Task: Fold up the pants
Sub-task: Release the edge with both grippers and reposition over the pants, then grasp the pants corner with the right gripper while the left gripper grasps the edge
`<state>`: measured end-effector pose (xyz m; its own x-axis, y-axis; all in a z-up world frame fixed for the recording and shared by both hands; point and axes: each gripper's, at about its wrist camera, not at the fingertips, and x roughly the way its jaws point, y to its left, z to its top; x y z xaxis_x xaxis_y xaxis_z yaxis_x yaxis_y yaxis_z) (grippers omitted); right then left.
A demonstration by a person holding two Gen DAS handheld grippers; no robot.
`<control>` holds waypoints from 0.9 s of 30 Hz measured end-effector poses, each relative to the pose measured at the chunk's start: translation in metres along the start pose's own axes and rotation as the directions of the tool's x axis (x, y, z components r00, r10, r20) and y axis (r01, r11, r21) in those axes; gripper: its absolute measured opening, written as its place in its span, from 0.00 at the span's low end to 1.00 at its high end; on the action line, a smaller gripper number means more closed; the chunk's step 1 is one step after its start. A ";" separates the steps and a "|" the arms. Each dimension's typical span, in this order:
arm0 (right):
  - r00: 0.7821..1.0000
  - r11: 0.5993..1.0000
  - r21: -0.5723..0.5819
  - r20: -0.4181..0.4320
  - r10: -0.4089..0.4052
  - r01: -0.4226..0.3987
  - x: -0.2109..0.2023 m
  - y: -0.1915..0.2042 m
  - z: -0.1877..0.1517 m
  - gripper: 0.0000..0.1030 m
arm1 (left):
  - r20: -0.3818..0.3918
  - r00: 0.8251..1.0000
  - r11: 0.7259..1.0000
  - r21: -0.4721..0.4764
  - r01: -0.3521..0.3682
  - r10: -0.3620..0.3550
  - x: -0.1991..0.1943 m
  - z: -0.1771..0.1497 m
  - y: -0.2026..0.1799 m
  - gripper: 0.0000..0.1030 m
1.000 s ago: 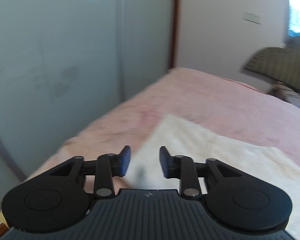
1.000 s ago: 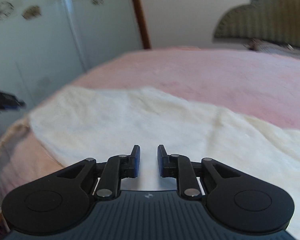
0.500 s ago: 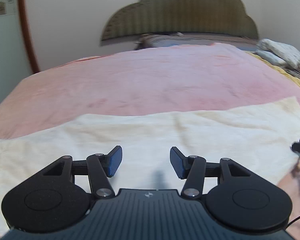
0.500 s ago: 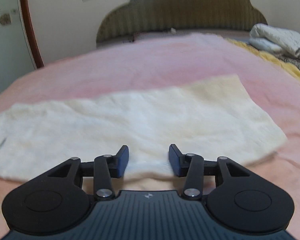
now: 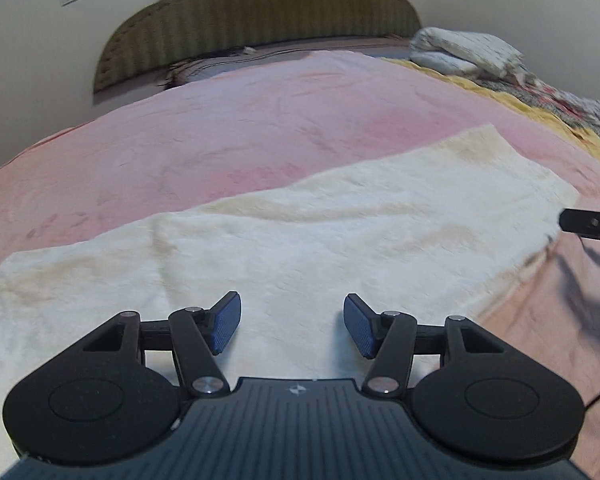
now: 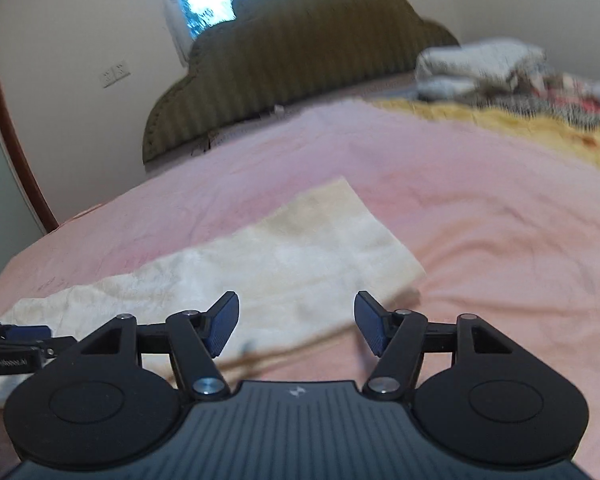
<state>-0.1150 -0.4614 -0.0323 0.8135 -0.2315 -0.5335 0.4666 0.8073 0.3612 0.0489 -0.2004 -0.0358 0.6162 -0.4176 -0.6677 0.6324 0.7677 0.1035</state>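
Pants (image 5: 300,240) flat on our pink bed (image 5: 260,120); left gripper (image 5: 292,326) and right gripper (image 6: 296,322) now wider apart, holding nothing; views swung rightward.

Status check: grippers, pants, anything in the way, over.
Left gripper open, empty, over the pants. Right gripper open, empty, near their right end. Pants flat on the pink blanket, not yet folded. Nothing on them.
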 end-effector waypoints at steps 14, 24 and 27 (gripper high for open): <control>0.984 0.901 0.400 0.123 0.130 -0.169 0.034 -0.055 -0.003 0.61 | -0.010 0.998 0.991 0.120 0.055 -0.054 0.037 0.023 -0.046 0.64; 0.980 0.869 0.460 0.158 0.121 -0.181 0.059 -0.058 0.011 0.63 | -0.073 0.986 0.976 -0.172 0.135 -0.149 0.061 0.052 -0.004 0.65; 0.978 0.875 0.443 0.153 0.142 -0.196 0.070 -0.054 0.017 0.62 | -0.069 0.984 0.968 -0.205 0.146 -0.163 0.062 0.058 -0.002 0.65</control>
<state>-0.0772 -0.5304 -0.0760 0.9149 -0.1945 -0.3538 0.4024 0.5110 0.7596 0.1135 -0.2557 -0.0351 0.4704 -0.5028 -0.7252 0.6063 0.7813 -0.1484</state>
